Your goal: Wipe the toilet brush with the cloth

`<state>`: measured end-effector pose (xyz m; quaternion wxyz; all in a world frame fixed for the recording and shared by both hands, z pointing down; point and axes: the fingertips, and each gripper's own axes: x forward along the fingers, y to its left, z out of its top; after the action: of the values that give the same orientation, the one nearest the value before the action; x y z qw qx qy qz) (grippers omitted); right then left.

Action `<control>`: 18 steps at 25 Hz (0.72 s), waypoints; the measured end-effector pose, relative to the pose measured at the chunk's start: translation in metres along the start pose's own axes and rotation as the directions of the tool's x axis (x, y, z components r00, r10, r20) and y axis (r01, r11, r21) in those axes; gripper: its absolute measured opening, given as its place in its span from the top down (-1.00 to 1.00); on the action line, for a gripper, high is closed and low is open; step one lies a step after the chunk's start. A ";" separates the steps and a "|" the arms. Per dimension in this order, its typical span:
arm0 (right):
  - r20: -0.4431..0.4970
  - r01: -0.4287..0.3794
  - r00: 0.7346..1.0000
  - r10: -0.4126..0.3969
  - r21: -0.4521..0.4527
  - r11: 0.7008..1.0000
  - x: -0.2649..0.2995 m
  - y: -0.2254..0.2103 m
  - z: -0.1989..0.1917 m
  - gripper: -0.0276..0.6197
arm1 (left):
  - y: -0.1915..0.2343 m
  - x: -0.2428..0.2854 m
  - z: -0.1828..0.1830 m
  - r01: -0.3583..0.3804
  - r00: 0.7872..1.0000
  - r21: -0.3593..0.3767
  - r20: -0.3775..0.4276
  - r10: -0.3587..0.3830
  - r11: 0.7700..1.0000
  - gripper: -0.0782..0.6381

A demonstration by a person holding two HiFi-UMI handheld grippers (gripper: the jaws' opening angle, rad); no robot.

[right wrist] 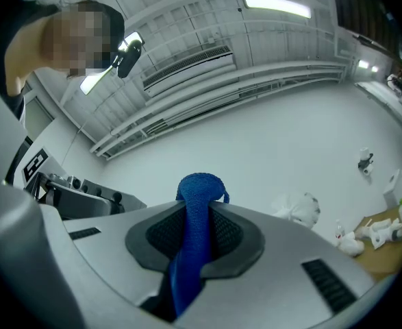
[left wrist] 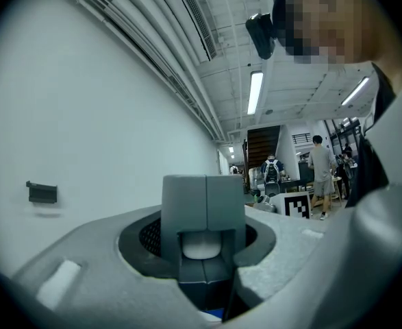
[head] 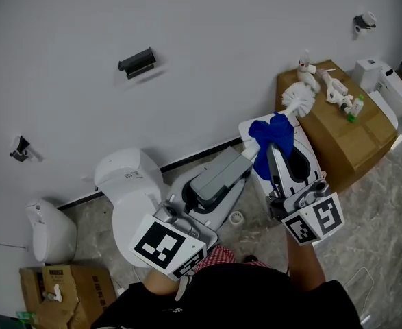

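In the head view my left gripper (head: 218, 180) is shut on the wide grey handle (head: 221, 168) of the toilet brush, whose white bristle head (head: 298, 100) sticks out to the upper right. The left gripper view shows that grey handle (left wrist: 204, 204) end-on between the jaws of the left gripper (left wrist: 204, 252). My right gripper (head: 277, 151) is shut on a blue cloth (head: 272, 137) that bunches just below the brush head, hiding the shaft. In the right gripper view the cloth (right wrist: 199, 190) stands up from the right gripper (right wrist: 194, 245), with the brush head (right wrist: 296, 210) to its right.
A white toilet (head: 129, 184) stands against the wall below my left gripper. A cardboard box (head: 355, 139) carrying white bottles (head: 337, 91) sits at the right, beside another white fixture (head: 385, 84). A white bin (head: 46, 228) and a second box (head: 70, 290) are at the lower left.
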<state>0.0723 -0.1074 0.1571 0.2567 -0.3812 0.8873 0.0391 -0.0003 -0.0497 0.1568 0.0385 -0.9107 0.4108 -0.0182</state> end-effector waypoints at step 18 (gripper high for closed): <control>0.000 0.042 0.999 -0.042 -0.019 0.999 -0.001 -0.011 0.004 0.72 | -0.002 -0.006 0.004 0.021 1.000 -0.005 0.006 -0.021 1.000 0.33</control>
<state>0.0818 -0.1132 0.1556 0.2536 -0.4024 0.8786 0.0421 -0.0023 -0.0435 0.1529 0.0372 -0.9152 0.4011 -0.0146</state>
